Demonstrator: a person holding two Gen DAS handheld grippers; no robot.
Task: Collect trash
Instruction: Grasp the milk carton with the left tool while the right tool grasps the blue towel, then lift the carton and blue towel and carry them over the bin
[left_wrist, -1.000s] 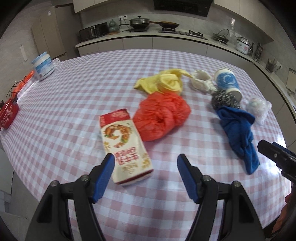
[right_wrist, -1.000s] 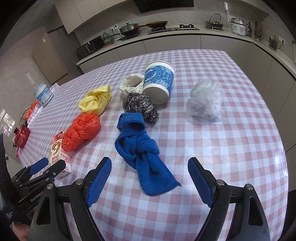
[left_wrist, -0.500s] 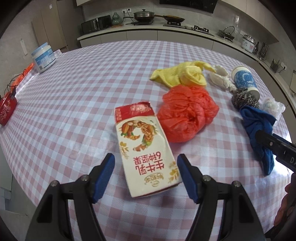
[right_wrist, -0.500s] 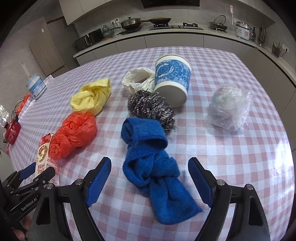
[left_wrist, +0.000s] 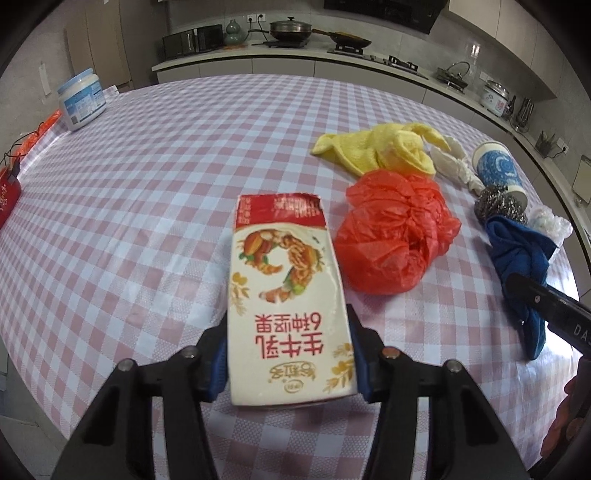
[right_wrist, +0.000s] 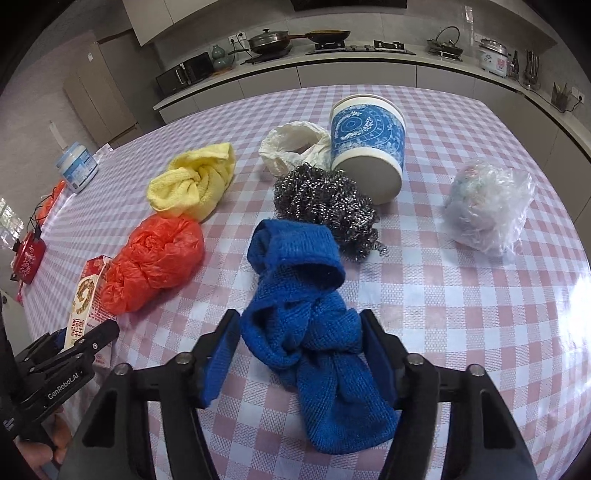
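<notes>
pinching the milk carton (left_wrist: 288, 306) in left jaws, right jaws closing around the blue cloth (right_wrist: 306, 325)

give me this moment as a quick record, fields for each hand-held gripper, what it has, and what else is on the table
surface: checked tablecloth
left hand-held gripper: shut on milk carton, carton lying flat
right hand-held gripper: closed around blue knotted cloth
other trash: orange plastic bag, clear plastic bag, white bag, paper cup on its side
also there: yellow cloth, steel scrubber, white jar
</notes>
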